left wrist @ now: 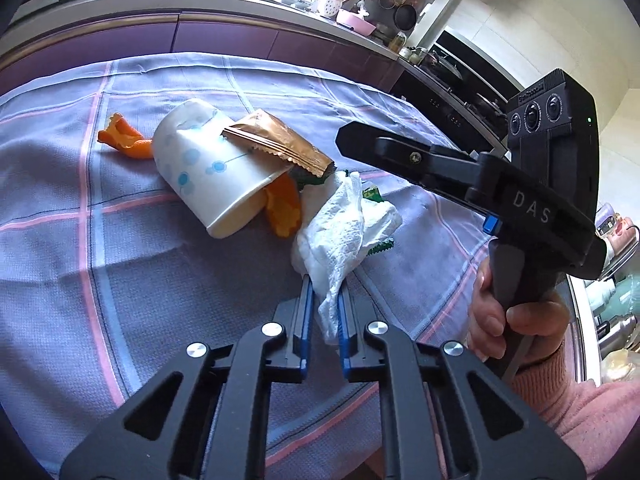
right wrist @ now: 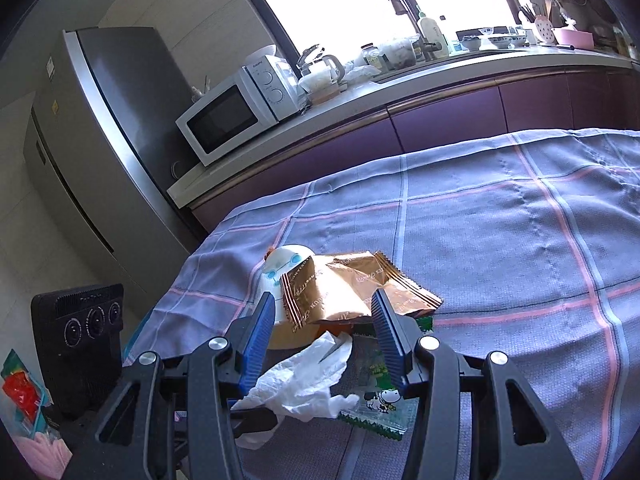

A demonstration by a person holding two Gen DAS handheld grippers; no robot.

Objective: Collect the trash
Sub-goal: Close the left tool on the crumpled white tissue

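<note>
Left gripper (left wrist: 323,292) pinches a crumpled tissue (left wrist: 344,232) on the checked cloth (left wrist: 120,280), right gripper (right wrist: 322,308) spread open — hovering by the tipped paper cup (left wrist: 200,168), gold wrapper (right wrist: 352,292), orange peel (left wrist: 286,208).

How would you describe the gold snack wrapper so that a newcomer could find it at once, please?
On the checked lilac tablecloth, find the tipped-over white paper cup with blue dots. The gold snack wrapper leans across its side, above the crumpled white tissue. It alone is shiny metallic gold with crimped, zigzag ends; nearby orange peel is matte.
</note>
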